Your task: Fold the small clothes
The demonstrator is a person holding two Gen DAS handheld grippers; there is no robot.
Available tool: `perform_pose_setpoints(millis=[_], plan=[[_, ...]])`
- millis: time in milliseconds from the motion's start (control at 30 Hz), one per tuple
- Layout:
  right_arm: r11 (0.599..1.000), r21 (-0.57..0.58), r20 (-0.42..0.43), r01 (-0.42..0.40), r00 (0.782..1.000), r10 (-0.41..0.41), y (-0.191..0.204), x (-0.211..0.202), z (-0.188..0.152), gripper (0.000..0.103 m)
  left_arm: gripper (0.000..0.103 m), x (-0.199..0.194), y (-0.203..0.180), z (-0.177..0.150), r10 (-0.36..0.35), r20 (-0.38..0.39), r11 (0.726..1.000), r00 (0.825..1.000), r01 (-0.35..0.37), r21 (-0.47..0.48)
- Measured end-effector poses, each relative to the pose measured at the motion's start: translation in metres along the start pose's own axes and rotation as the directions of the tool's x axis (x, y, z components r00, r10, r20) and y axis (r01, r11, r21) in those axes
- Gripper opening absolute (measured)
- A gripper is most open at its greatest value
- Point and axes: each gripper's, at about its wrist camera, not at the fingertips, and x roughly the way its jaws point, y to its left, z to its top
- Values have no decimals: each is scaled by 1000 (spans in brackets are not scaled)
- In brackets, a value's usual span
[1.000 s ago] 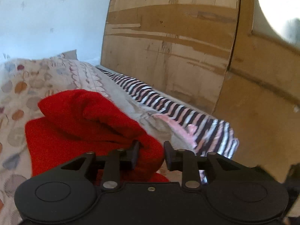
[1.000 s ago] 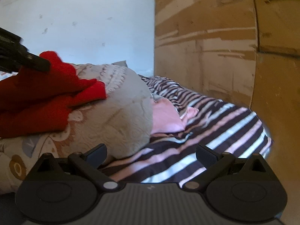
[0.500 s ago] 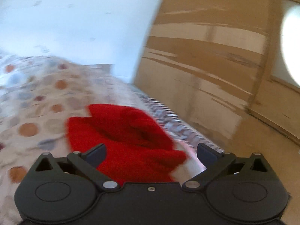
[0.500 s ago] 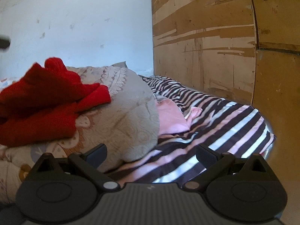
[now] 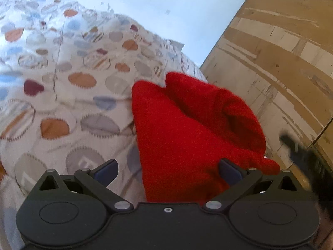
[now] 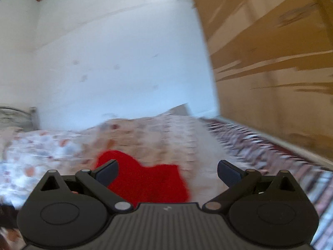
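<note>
The red garment lies bunched on the patterned quilt of the bed, one layer lapped loosely over another, which looks like a fold begun but not squared; it rests free so either side can be picked up. The left gripper hangs over its near edge with jaws spread wide, gripping nothing. The right gripper, in a blurred view, is equally wide and empty above the cloth.
</note>
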Motion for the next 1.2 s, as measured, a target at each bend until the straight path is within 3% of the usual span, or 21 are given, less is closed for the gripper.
perform_pose_setpoints(millis=[100, 233, 333, 467, 600, 700, 867, 1033, 1200], plan=[[997, 5, -69, -80, 994, 80, 7, 26, 8, 103, 103, 4, 8, -7, -5, -23, 1000, 1000, 5, -16], [997, -39, -147, -63, 988, 57, 9, 44, 3, 103, 102, 3, 13, -9, -11, -30, 999, 999, 11, -31], [998, -36, -143, 49, 988, -53, -4, 40, -8, 103, 102, 3, 12, -9, -12, -31, 1000, 999, 11, -29], [979, 72, -156, 191, 972, -178, -42, 28, -21, 103, 102, 4, 12, -10, -13, -32, 999, 999, 12, -31], [953, 165, -182, 254, 957, -224, -73, 13, -36, 103, 102, 5, 12, -10, -11, -31, 999, 999, 10, -32], [950, 200, -149, 240, 966, -212, -82, 6, -35, 103, 102, 5, 11, -11, -6, -30, 1000, 1000, 5, -28], [968, 207, -99, 143, 987, -125, -66, 15, -16, 103, 102, 5, 9, -12, 7, -34, 1000, 999, -8, -18], [981, 192, -129, 36, 992, -11, -42, 40, -11, 103, 102, 3, 6, -13, 24, -36, 1000, 999, -25, -14], [977, 180, -227, 119, 971, -76, -50, 51, -40, 103, 102, 2, 5, -15, 33, -42, 999, 999, -33, -17]])
